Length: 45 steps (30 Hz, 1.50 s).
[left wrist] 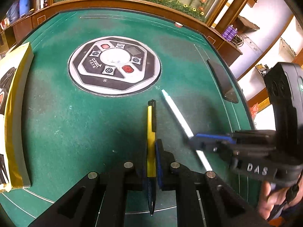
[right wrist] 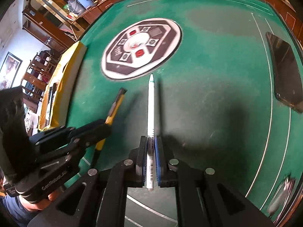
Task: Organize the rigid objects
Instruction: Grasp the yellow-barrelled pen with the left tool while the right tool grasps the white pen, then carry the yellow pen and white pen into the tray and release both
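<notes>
My left gripper [left wrist: 151, 147] is shut on a yellow and black pen [left wrist: 151, 130] and holds it above the green felt table [left wrist: 75, 123]. The pen points away from me. My right gripper [right wrist: 151, 141] is shut on a white pen [right wrist: 151, 109], also held above the felt. In the left wrist view the right gripper [left wrist: 193, 140] comes in from the right with the white pen [left wrist: 176, 111] angled up-left. In the right wrist view the left gripper [right wrist: 106, 124] is at the left with the yellow pen [right wrist: 115, 107].
A round control panel [left wrist: 114, 65] sits in the table's middle. A black phone [left wrist: 222, 81] lies near the right edge, also in the right wrist view [right wrist: 286, 70]. A yellow-edged box [left wrist: 13, 113] lies at the left. A metal object [right wrist: 282, 194] lies at the near right rim.
</notes>
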Each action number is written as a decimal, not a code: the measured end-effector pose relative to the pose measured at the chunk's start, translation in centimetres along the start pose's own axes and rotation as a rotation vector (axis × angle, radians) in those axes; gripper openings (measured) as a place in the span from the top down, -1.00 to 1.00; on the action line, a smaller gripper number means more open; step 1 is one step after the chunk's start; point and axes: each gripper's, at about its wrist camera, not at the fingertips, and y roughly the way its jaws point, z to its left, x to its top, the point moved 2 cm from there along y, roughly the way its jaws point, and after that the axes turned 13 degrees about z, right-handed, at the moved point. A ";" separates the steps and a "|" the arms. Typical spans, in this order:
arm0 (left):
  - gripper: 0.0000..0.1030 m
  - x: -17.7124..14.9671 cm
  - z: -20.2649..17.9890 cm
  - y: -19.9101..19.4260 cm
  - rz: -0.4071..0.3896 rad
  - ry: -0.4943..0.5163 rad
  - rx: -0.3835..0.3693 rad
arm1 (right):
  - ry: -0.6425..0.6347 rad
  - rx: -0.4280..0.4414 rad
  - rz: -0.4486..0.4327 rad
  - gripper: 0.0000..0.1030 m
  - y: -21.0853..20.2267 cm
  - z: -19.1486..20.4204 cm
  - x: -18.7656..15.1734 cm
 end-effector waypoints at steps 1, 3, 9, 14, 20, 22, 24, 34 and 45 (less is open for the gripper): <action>0.86 0.0 0.0 -0.2 -0.004 0.000 -0.001 | -0.004 0.002 -0.003 0.86 -0.2 0.3 0.0; 0.86 -0.1 0.1 -0.7 -0.011 0.004 -0.007 | -0.012 0.002 -0.013 0.86 -0.6 1.0 -0.1; 0.86 -0.4 1.2 -2.7 -0.046 -0.005 -0.011 | -0.024 0.004 -0.028 0.86 -1.0 2.8 -0.1; 0.85 -0.7 2.9 -4.6 -0.079 -0.026 -0.011 | -0.056 0.007 -0.032 0.86 -0.8 5.4 0.8; 0.85 -1.1 6.0 -7.6 -0.135 -0.070 -0.006 | -0.108 0.010 -0.036 0.86 -0.7 9.0 1.5; 0.85 -1.3 7.3 -8.7 -0.157 -0.091 -0.002 | -0.129 0.012 -0.035 0.86 -0.7 10.4 1.9; 0.85 -1.5 8.5 -9.5 -0.173 -0.109 0.003 | -0.144 0.017 -0.035 0.86 -0.5 11.6 2.3; 0.85 -3.0 16.1 -13.3 -0.224 -0.214 0.050 | -0.241 0.056 -0.026 0.86 1.4 19.4 4.8; 0.85 -3.7 22.9 -13.6 -0.213 -0.300 0.082 | -0.273 0.074 -0.009 0.86 4.5 24.8 8.4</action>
